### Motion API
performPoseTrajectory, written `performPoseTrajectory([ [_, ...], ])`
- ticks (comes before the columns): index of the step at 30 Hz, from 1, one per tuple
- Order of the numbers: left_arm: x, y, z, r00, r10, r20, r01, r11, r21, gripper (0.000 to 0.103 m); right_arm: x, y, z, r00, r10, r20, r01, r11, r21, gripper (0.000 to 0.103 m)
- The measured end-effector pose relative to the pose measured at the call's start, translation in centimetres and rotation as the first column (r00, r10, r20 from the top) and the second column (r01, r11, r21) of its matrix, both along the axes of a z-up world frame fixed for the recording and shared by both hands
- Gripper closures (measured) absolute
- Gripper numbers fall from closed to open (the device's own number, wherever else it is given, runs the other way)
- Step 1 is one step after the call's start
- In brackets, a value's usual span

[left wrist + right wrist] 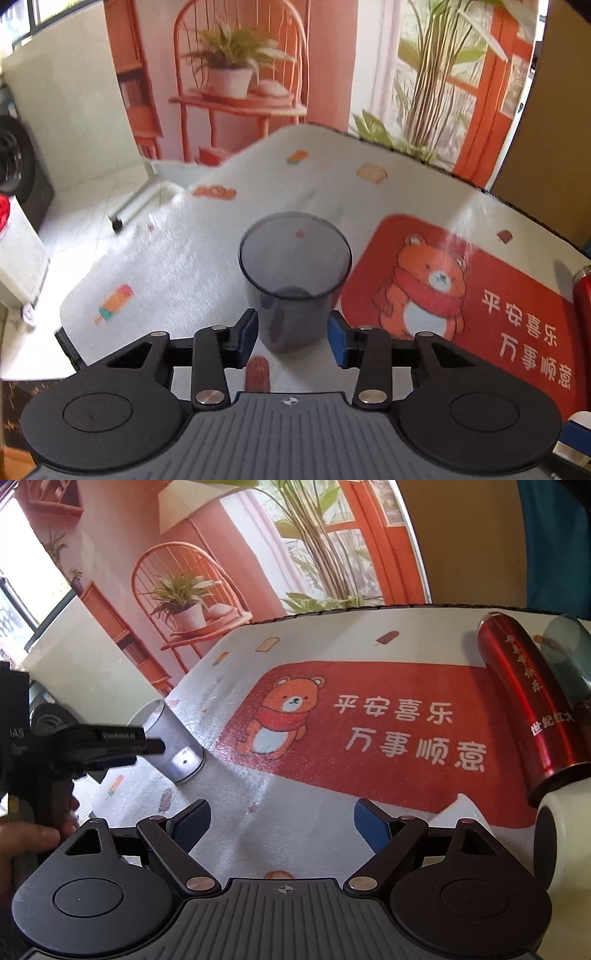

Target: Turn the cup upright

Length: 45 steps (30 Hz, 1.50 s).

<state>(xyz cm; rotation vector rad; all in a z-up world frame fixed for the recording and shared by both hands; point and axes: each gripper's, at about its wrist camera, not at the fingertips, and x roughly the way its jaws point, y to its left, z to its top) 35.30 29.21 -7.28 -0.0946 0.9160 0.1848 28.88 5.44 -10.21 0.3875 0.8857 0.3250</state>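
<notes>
A grey translucent cup [295, 280] stands mouth-up on the tabletop [177, 258], its base at twelve o'clock from the left claw [292, 338], whose blue pads sit on either side of the lower wall — whether they press it or just flank it cannot be told. In the right wrist view the cup [173, 738] tilts at ten o'clock, the left claw [147, 746] across its wall. The right claw [282, 827] hovers with fingers apart, holding nothing, over the red bear mat [369, 738]. A red bottle [528, 709] lies at two o'clock. The flip looks nearly finished; the sound move is probably to settle the base flat, then part the pads slowly — a quick release might tip the light cup.
</notes>
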Motion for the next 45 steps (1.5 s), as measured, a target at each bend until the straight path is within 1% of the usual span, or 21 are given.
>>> performPoseTrajectory([
  [2,-0.1,0.6,-0.4,1.000,0.013,-0.015,-0.014,1.000,-0.021,0.059,0.1,0.1,-0.1,1.000,0.003,-0.003,-0.003,1.000,0.000,0.020],
  [4,-0.6,0.6,-0.5,1.000,0.010,-0.020,-0.010,1.000,-0.024,0.057,0.1,0.2,-0.1,1.000,0.012,-0.006,-0.012,1.000,-0.003,0.020],
  [6,-1.3,0.7,-0.2,1.000,-0.005,-0.022,0.004,0.999,-0.034,0.043,0.1,0.4,0.0,1.000,0.015,-0.003,-0.015,1.000,-0.012,0.020],
  [7,-1.7,0.7,0.0,1.000,-0.013,-0.017,0.012,0.999,-0.039,0.030,0.1,0.5,0.2,1.000,0.013,-0.001,-0.013,1.000,-0.019,0.020],
  [8,-2.3,0.7,0.3,1.000,-0.019,-0.011,0.019,0.999,-0.042,0.021,0.1,0.5,0.4,1.000,0.010,0.005,-0.010,1.000,-0.027,0.020],
  [9,-2.7,0.6,0.7,1.000,-0.030,-0.003,0.030,0.998,-0.047,0.017,0.0,0.5,0.7,1.000,0.008,0.015,-0.008,0.999,-0.033,0.020],
  [10,-3.2,0.6,1.1,0.999,-0.044,0.006,0.044,0.998,-0.053,0.011,-0.2,0.6,1.1,1.000,0.008,0.029,-0.007,0.999,-0.042,0.017],
  [11,-3.6,0.5,1.5,0.998,-0.056,0.011,0.056,0.997,-0.053,0.008,-0.3,0.7,1.6,0.999,0.008,0.043,-0.005,0.999,-0.053,0.013],
  [12,-4.1,0.4,1.9,0.998,-0.068,0.014,0.068,0.997,-0.048,0.007,-0.4,0.8,2.0,0.998,0.006,0.060,-0.002,0.997,-0.072,0.005],
  [14,-4.9,0.3,2.7,0.996,-0.089,0.011,0.090,0.995,-0.033,0.004,-0.6,1.2,3.0,0.996,0.010,0.087,-0.001,0.994,-0.107,0.004],
  [15,-5.4,0.3,3.1,0.995,-0.098,0.007,0.098,0.995,-0.023,0.003,-0.6,1.4,3.5,0.995,0.010,0.095,0.002,0.992,-0.123,0.001],
  [16,-5.8,0.3,3.4,0.995,-0.102,0.001,0.102,0.995,-0.009,0.000,-0.7,1.4,3.9,0.995,0.010,0.103,0.004,0.991,-0.135,0.000],
  [19,-7.3,0.2,4.3,0.994,-0.107,-0.039,0.109,0.992,0.063,0.000,-0.9,2.1,5.5,0.990,0.038,0.135,-0.010,0.980,-0.201,0.000],
  [21,-8.3,0.3,5.0,0.992,-0.119,-0.048,0.123,0.989,0.085,0.000,-1.3,2.5,6.4,0.988,0.057,0.145,-0.022,0.972,-0.232,0.000],
  [24,-9.6,0.9,5.9,0.990,-0.127,-0.055,0.132,0.988,0.082,0.000,-1.8,3.2,7.4,0.987,0.077,0.139,-0.039,0.966,-0.254,0.000],
  [27,-10.5,1.1,6.4,0.989,-0.123,-0.078,0.129,0.989,0.076,0.000,-2.4,4.0,8.2,0.989,0.090,0.120,-0.054,0.960,-0.276,0.000],
  [33,-12.1,1.5,6.8,0.985,-0.148,-0.083,0.152,0.988,0.038,0.000,-3.7,4.7,8.9,0.994,0.072,0.084,-0.045,0.957,-0.288,0.000],
  [38,-13.0,1.6,7.0,0.984,-0.159,-0.078,0.162,0.986,0.041,0.000,-4.8,4.8,9.1,0.996,0.056,0.071,-0.031,0.950,-0.310,0.000],
  [45,-13.6,1.5,7.8,0.986,-0.159,-0.047,0.161,0.985,0.062,0.000,-5.6,4.3,9.1,0.997,0.024,0.068,-0.001,0.945,-0.326,0.000],
])
